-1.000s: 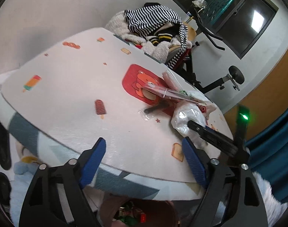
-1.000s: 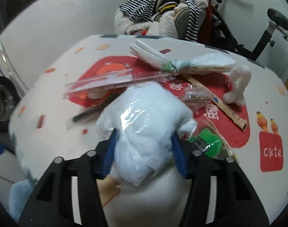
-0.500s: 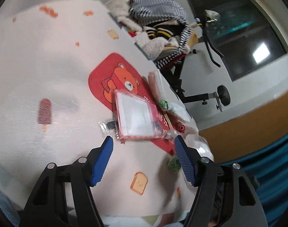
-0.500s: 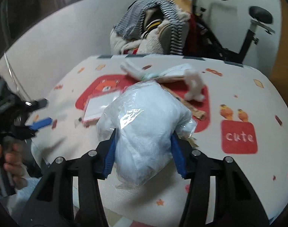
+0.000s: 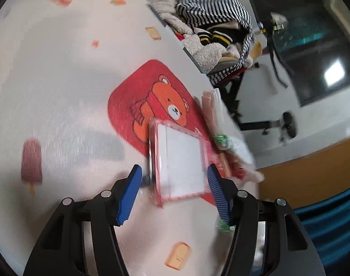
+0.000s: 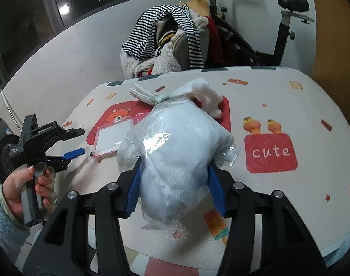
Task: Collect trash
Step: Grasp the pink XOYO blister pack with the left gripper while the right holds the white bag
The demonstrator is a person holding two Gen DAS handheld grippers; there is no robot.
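Observation:
A flat clear packet (image 5: pixel 179 161) with a red rim and a white card lies on the red bear print. My left gripper (image 5: pixel 173 186) reaches it with its blue pads on either side; the jaws are closing and show a gap on the left side. In the right wrist view that left gripper (image 6: pixel 79 141) sits just left of the packet (image 6: pixel 113 138), with a hand (image 6: pixel 25 184) on its grip. My right gripper (image 6: pixel 175 172) is shut on a clear bag of white paper (image 6: pixel 175 151), held above the table. A tied bag (image 6: pixel 156 96) and a white wad (image 6: pixel 211 99) lie behind it.
The table's printed cloth (image 6: pixel 290 105) ends in a rounded front edge close below both grippers. Beyond the far edge stands a chair piled with striped clothes (image 6: pixel 165 34), and an exercise bike (image 6: pixel 285 23) is to its right. More wrappers (image 5: pixel 232 161) lie beside the packet.
My left gripper has come in from the table edge over the cloth to the red-rimmed packet, and its jaws have narrowed. My right gripper has lifted the bag of paper up and back from the other trash.

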